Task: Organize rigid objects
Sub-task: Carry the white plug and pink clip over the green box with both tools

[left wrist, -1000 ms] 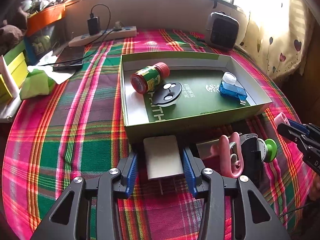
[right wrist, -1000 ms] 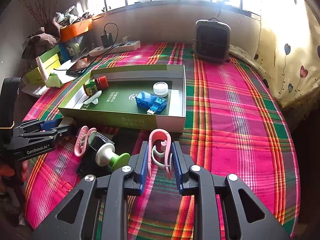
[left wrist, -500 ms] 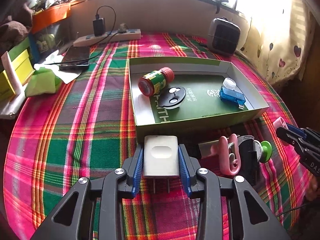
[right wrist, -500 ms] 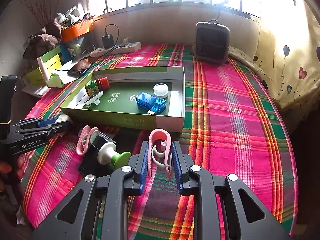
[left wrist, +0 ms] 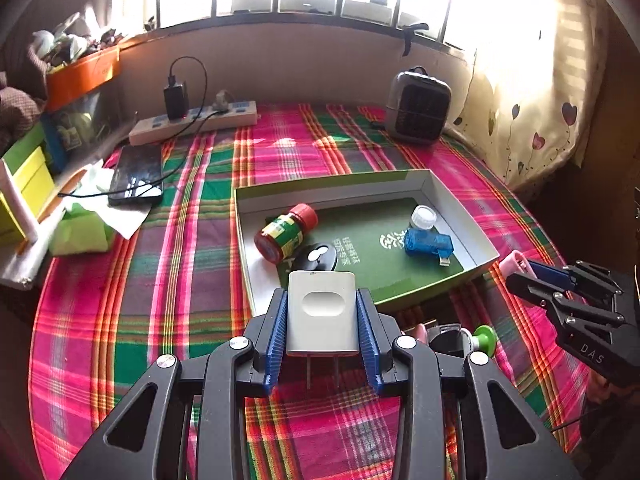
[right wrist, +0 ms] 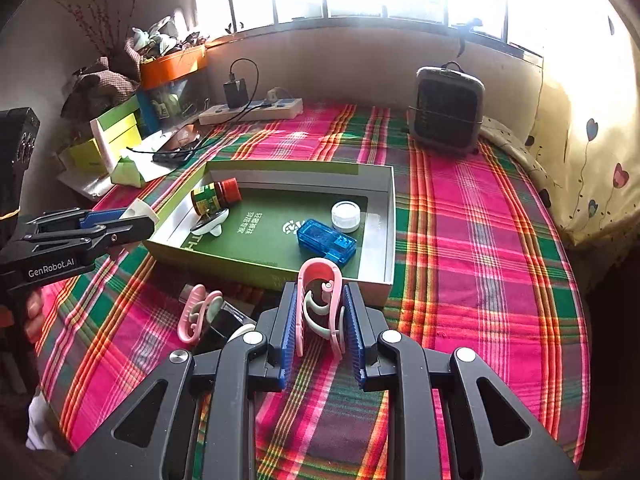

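From the left wrist, the left gripper (left wrist: 322, 316) is clamped on a white charger (left wrist: 321, 312), a smooth rounded block with an oval dimple, its two metal prongs pointing back toward the camera. It hangs over the near wall of the box (left wrist: 486, 254), I'd say held there so it can be dropped inside. The box is shallow card, pale walls and a dark green printed floor. Lying in it are a jar (left wrist: 286, 232) on its side with a red cap, a flat black disc (left wrist: 318, 258), a clear blue plastic gadget (left wrist: 428, 242) and a small white cap (left wrist: 424, 216). Everything sits on a bright plaid cloth (left wrist: 160, 300).

From the right wrist, the right gripper (right wrist: 320, 320) grips a pink clip (right wrist: 320, 304), a looped plastic arch with a pale inner hook, held upright just short of the box's near wall. It looks bound for the same box. A second pink clip (right wrist: 196, 312) lies on the cloth to the left, against some dark objects I can't make out.
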`<state>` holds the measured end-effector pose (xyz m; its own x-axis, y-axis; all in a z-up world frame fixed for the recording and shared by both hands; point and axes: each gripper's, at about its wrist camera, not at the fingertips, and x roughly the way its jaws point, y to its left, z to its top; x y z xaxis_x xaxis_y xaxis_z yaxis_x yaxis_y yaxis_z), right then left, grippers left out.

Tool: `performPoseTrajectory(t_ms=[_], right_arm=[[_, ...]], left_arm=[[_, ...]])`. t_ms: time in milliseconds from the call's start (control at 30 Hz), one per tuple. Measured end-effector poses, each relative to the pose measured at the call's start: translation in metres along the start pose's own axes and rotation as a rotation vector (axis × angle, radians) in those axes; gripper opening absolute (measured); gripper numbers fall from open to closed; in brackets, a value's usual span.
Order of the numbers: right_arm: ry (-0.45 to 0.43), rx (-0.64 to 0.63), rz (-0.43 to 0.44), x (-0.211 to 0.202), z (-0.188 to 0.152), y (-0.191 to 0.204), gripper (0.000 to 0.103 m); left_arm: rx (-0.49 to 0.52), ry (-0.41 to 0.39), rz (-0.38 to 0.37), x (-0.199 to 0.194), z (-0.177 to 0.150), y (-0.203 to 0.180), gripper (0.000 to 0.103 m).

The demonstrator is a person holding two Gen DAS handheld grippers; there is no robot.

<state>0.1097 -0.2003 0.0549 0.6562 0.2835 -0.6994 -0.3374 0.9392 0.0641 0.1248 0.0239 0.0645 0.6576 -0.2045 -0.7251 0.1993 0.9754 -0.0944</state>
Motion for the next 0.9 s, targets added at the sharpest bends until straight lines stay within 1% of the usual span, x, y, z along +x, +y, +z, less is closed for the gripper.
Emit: performPoseTrajectory(t_ms=[100,200,333,633,800,900], right_arm=[[-0.001,-0.017,0.021,0.005,0.009,0.005,0.024],[0.001,-0.047,0.043,0.013,0.019,0.014,0.024],[0.02,-0.058,0.069,0.029,0.028,0.021,0.024],[0.089,-0.086,0.122,0.065,0.039,0.03,0.024],[0.116,-0.067,0.147,0.079,0.042,0.029,0.024],[0.132,-0.066,0.151,0.087,0.041,0.03,0.024]], left_arm=[[0.013,-0.009,-0.014,0.004,0.012,-0.004,0.032],[0.016,-0.002,-0.041,0.011,0.023,-0.006,0.032],[0.021,0.01,-0.056,0.026,0.036,-0.008,0.032],[0.024,0.037,-0.076,0.054,0.053,-0.009,0.032],[0.041,0.044,-0.088,0.07,0.06,-0.014,0.032],[0.048,0.068,-0.1,0.082,0.061,-0.017,0.032]])
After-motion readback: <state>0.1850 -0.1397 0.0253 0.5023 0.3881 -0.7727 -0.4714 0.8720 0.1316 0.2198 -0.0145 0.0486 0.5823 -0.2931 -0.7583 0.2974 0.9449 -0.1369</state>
